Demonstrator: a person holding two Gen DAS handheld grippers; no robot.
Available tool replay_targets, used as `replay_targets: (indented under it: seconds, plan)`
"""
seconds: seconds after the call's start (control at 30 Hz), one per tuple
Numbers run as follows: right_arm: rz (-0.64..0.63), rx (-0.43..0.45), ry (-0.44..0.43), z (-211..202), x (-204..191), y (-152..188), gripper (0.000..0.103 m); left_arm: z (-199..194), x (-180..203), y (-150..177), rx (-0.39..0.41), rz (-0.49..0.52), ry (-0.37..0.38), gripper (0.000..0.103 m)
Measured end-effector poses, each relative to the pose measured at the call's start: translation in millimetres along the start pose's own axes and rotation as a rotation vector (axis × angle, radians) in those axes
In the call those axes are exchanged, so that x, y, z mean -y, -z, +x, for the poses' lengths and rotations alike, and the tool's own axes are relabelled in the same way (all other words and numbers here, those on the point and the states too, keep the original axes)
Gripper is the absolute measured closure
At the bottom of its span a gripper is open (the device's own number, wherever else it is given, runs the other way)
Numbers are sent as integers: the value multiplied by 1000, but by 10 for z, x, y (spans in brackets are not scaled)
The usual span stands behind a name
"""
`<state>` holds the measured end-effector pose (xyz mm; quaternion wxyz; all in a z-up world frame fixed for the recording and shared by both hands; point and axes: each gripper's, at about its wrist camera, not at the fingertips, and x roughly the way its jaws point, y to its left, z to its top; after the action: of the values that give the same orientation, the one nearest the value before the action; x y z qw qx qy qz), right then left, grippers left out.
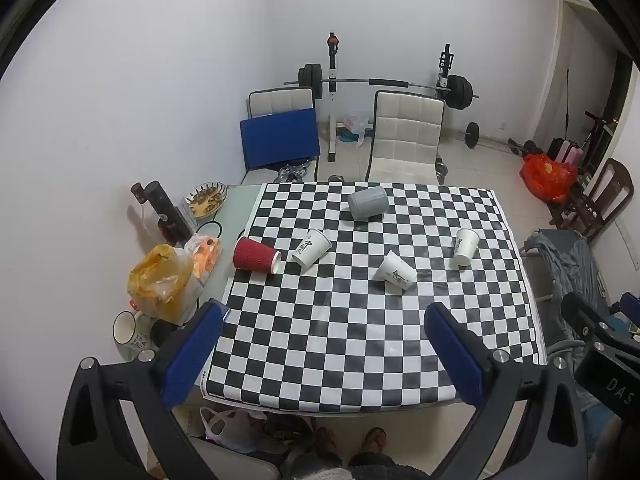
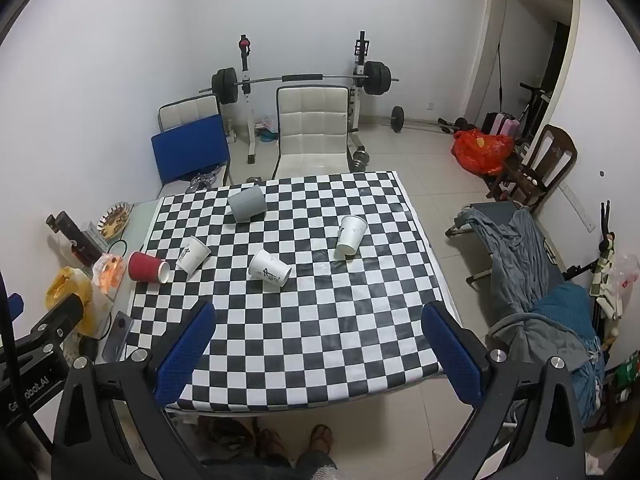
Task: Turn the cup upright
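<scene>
Several cups lie on their sides on the checkered tablecloth (image 1: 360,340). A red ribbed cup (image 1: 256,257) (image 2: 148,267) lies at the left edge. Three white paper cups lie left of centre (image 1: 311,247) (image 2: 193,254), at centre (image 1: 397,272) (image 2: 269,269), and right (image 1: 465,246) (image 2: 351,235). A grey cup (image 1: 368,203) (image 2: 247,203) lies at the far side. My left gripper (image 1: 326,312) is open and empty, high above the near part of the table. My right gripper (image 2: 318,310) is also open and empty, held high above the near edge.
Left of the cloth stand a yellow bag (image 1: 160,280), a snack pack (image 1: 206,254), a mug (image 1: 128,328), dark bottles (image 1: 164,212) and a food plate (image 1: 206,198). Two chairs (image 1: 406,136) and a barbell rack (image 1: 380,84) stand beyond. A cot with clothes (image 2: 532,264) stands right.
</scene>
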<state>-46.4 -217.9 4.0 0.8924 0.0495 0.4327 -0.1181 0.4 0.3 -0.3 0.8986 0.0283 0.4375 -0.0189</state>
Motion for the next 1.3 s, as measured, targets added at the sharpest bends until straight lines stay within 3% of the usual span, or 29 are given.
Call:
replay_targets:
  seconds: [1.3]
  plan:
    - [12,2,-16,-10,12,-25,0,-80,57,-42,18,-3,-7,0]
